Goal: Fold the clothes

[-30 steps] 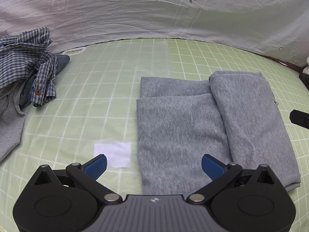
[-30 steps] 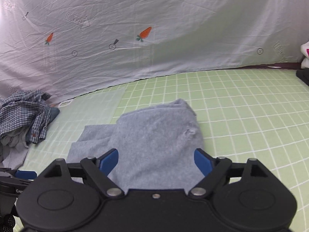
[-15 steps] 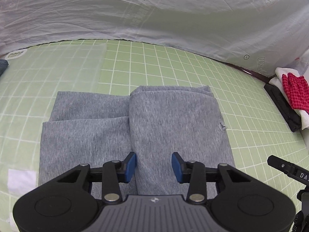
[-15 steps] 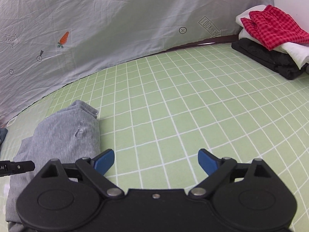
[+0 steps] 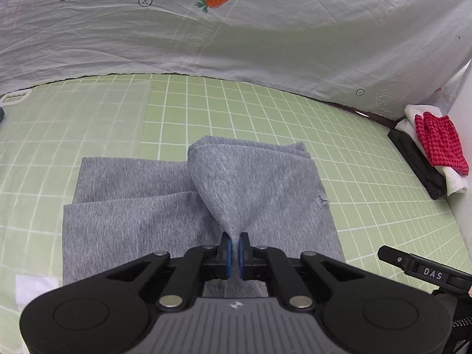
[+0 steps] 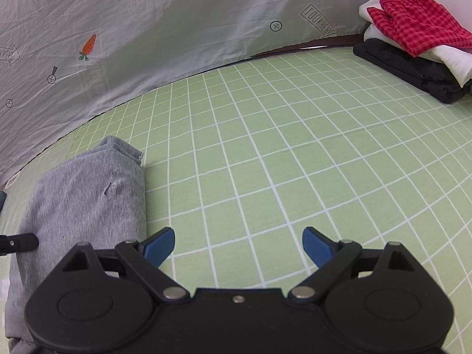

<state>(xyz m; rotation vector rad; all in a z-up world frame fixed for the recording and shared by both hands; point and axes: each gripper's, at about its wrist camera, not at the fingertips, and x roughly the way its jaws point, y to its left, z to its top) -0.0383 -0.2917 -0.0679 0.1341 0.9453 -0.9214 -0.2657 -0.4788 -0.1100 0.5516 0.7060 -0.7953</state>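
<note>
Step in hand: I have the left claw (image 5: 235, 249) clamped on the near edge of the grey garment's (image 5: 259, 183) upper fold; its jaws have just been closing, and the cloth now rises in a tent from the pads
Where the garment lies: part-folded on the green grid surface (image 6: 295, 162), a doubled layer on the right over a flatter panel on the left
Right claw (image 6: 238, 246): jaws spread wide, nothing between them, over bare surface just right of the garment's edge
Next move, as I judge it: carry the pinched fold across without dragging the layers beneath, and bring my right claw to the edge to steady it
Finished pile (image 6: 413, 47): red check, white and black pieces stacked at the far right
Writing: "LOOK HERE" in an arrow on the backdrop sheet (image 6: 177, 29); "DAS" on the black bar at the right of the left view
</note>
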